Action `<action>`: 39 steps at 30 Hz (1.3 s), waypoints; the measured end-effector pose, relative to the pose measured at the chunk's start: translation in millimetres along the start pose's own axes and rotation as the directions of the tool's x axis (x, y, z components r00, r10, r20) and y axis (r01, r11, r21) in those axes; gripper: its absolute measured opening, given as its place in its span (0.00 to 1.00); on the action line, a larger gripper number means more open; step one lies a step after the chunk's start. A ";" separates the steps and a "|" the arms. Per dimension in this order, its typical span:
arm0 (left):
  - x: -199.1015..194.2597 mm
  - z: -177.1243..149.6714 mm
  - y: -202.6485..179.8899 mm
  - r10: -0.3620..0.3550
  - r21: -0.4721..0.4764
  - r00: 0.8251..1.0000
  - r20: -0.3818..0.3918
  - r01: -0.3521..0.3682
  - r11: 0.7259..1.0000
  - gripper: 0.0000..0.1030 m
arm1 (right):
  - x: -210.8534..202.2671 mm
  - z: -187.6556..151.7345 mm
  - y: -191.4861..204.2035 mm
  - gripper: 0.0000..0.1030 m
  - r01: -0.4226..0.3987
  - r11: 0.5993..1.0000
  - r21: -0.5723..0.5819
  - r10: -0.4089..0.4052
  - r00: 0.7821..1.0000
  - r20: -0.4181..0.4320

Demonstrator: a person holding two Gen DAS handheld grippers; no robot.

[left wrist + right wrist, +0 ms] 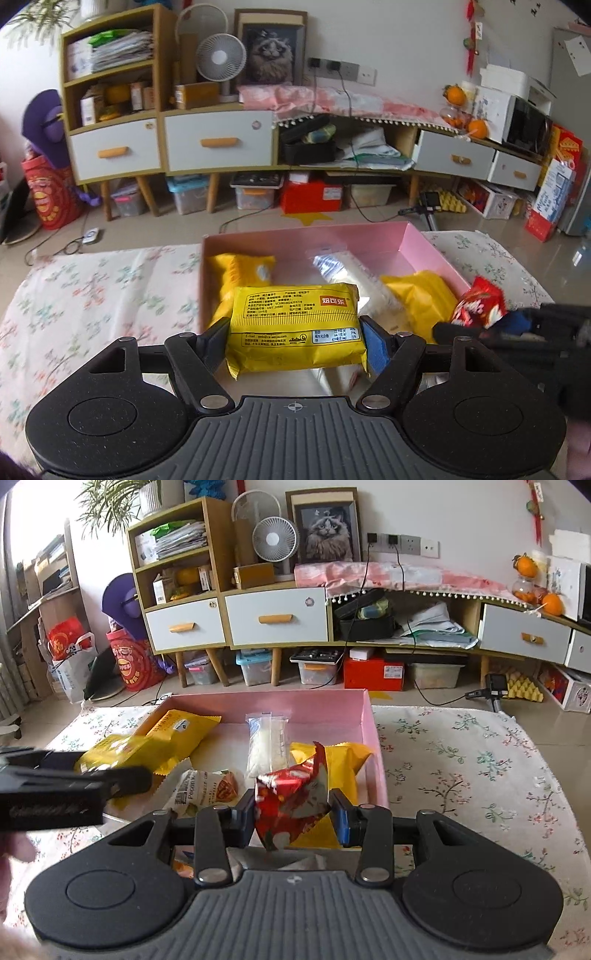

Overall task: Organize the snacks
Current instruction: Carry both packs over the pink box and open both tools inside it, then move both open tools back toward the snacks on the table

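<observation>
My left gripper [295,334] is shut on a yellow snack pack [297,325], held flat above the near part of the pink box [424,247]. My right gripper [293,814] is shut on a crumpled red snack wrapper [291,805] over the box's right near corner. In the box [375,738] lie yellow packs [177,731], a clear bag of white snacks [266,746] and a white pecan pack [201,788]. The left wrist view shows the red wrapper [480,306] and the right gripper at its right edge; the left gripper's finger [74,779] crosses the right wrist view.
The box sits on a table with a flowered cloth [461,768]. Beyond it is tiled floor [147,229], a low cabinet with white drawers [218,142], storage bins [255,670] beneath it, fans and a cat picture [327,530]. A hand shows at the right wrist view's lower left.
</observation>
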State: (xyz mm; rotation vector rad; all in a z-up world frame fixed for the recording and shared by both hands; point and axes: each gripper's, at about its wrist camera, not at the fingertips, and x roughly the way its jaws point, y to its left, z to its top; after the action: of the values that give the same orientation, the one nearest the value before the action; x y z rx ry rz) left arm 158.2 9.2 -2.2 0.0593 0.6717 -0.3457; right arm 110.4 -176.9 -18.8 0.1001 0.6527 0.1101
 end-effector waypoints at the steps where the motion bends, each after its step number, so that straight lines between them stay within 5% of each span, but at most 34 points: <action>1: 5.1 3.4 -0.9 -0.008 0.010 1.000 -0.004 0.008 1.000 0.71 | 1.0 -0.3 1.4 0.37 -0.001 1.000 0.000 0.001 1.000 0.002; 19: 38.3 22.5 -6.6 -0.063 0.006 0.998 -0.014 0.063 0.998 0.76 | 7.1 1.1 11.1 0.38 0.004 1.000 -0.014 -0.004 0.999 0.035; 22: 34.2 23.0 -9.1 -0.047 0.020 0.999 -0.001 0.047 0.999 0.85 | 4.1 1.9 9.5 0.63 0.003 1.000 -0.002 -0.003 0.999 0.045; 39: -29.8 7.7 -11.3 -0.026 0.034 0.999 -0.021 0.026 0.999 0.95 | -34.6 2.1 11.7 0.90 0.005 0.991 -0.131 -0.003 1.000 0.017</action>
State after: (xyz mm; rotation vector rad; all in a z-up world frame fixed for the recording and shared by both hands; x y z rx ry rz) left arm 137.4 6.1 23.0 0.0870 0.6869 -0.3821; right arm 83.5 -170.1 5.1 -0.0272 0.6273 0.1484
